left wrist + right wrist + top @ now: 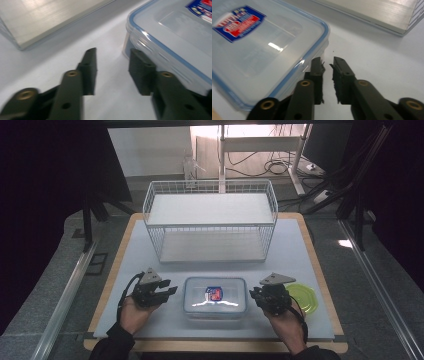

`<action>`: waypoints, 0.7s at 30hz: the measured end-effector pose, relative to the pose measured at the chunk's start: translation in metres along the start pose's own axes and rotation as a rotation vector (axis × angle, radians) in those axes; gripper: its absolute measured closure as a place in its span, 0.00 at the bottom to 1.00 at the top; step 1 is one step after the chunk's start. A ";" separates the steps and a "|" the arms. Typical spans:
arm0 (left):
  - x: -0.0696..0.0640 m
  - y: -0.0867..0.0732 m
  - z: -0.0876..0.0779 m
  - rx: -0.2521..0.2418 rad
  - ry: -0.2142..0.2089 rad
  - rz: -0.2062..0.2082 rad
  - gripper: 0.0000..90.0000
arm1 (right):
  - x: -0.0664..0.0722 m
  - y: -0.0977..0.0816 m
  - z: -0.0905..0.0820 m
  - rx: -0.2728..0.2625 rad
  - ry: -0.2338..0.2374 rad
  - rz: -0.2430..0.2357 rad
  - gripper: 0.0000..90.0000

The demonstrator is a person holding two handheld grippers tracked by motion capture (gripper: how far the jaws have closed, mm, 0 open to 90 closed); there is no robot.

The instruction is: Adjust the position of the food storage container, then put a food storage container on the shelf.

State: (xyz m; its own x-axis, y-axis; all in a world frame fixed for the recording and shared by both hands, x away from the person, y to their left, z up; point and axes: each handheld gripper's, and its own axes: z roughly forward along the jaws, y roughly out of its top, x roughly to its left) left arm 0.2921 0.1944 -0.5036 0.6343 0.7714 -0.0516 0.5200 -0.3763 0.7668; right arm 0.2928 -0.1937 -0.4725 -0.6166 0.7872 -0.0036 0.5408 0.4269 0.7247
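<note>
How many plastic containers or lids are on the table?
2: a clear lidded container at the front centre between the two grippers, and a yellow-green lid to its right, partly hidden behind the right gripper.

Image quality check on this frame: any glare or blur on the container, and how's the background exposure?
High view: white glare streak across the container lid, dark surroundings, blown-out bright patch beyond the wire rack. Left gripper view: soft with motion blur, the left gripper smeared at its base. Right gripper view: small glare spot on the lid, label readable as red and blue, text blurred; right gripper fairly sharp.
</note>
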 end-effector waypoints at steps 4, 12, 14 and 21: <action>-0.007 -0.010 -0.012 -0.027 0.024 0.047 0.46 | -0.003 -0.003 -0.007 -0.029 0.014 0.017 0.73; -0.010 -0.024 -0.022 -0.036 0.005 0.046 0.20 | -0.002 -0.011 -0.017 -0.067 0.064 0.009 0.42; -0.009 -0.024 -0.021 -0.030 0.003 0.043 0.13 | -0.003 -0.012 -0.017 -0.069 0.081 0.011 0.37; -0.009 -0.021 -0.019 -0.066 -0.065 0.043 0.03 | -0.006 -0.011 -0.016 -0.096 0.171 0.017 0.18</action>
State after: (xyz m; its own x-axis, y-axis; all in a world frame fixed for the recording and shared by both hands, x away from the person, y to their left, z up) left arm 0.2653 0.2050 -0.5070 0.6922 0.7194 -0.0575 0.4540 -0.3721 0.8096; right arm 0.2814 -0.2103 -0.4693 -0.7004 0.7035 0.1203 0.5000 0.3633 0.7861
